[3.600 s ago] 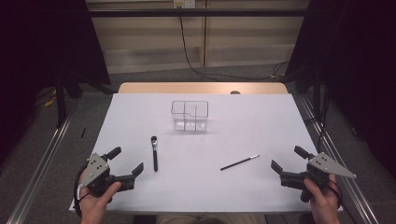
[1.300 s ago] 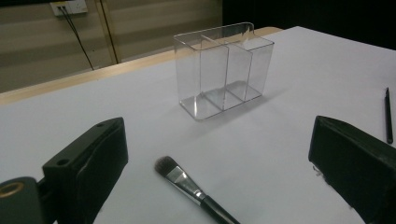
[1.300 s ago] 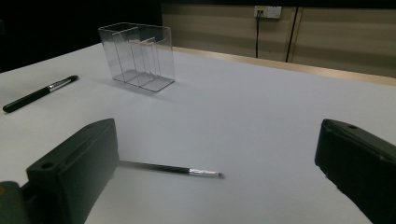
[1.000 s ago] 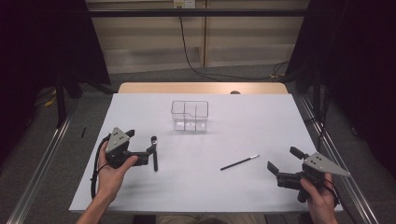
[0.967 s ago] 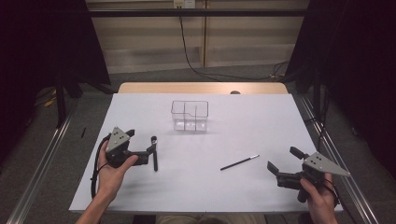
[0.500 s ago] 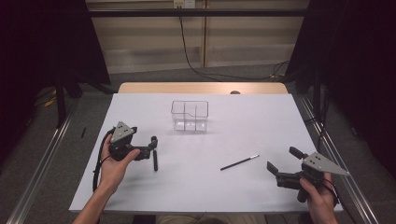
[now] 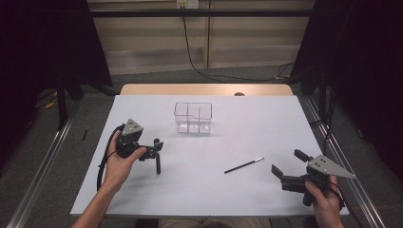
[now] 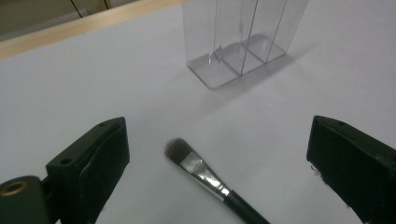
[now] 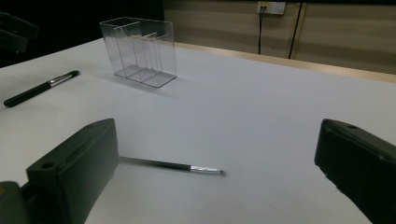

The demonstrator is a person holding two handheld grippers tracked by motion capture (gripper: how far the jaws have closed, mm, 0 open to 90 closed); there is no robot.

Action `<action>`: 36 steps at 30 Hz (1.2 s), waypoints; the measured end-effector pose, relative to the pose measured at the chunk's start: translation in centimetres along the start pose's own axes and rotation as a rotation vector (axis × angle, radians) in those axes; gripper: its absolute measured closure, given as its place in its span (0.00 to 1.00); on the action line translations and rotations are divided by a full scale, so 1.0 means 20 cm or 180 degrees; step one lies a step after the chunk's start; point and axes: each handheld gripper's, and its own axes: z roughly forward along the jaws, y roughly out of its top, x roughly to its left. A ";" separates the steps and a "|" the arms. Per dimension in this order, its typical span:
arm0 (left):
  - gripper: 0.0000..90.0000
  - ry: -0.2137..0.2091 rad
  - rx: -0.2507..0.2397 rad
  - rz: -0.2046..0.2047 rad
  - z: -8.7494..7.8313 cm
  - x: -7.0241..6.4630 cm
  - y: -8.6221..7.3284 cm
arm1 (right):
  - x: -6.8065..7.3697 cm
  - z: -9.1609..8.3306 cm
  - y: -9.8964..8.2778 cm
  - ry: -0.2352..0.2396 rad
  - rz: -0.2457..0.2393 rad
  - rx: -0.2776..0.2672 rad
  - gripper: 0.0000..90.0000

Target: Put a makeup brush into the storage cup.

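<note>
Brush (image 8: 210, 179): it lies flat on the white table (image 7: 228, 190), just in front of my left gripper (image 7: 157, 147). In the high view its long axis runs almost straight away from me, a little tilted.
Brush direction: the bristle end points toward the clear box (image 7: 193, 118), the black handle comes back toward me. In the left gripper view the bristles are at the upper left and the handle goes down to the lower right.
Left gripper: I see the jaws spread wide, with the bristle end between them. They hold nothing, and I cannot tell if they touch the brush.
Right gripper (image 7: 289, 167): the jaws are also wide apart and empty, near the right front edge of the table.
Thin brush (image 7: 244, 165): it lies between the two grippers, nearer to the right one, and slants across the table. In the right gripper view its metal tip (image 9: 205, 169) is between the jaws, not touched.
Clear box: it stands upright, behind the brush, well apart from it.
</note>
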 end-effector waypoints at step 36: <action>0.09 -0.0065 0.1435 -0.0283 0.15 0.02 0.07 | 0.00 0.01 0.00 0.0028 -0.0018 0.0036 0.00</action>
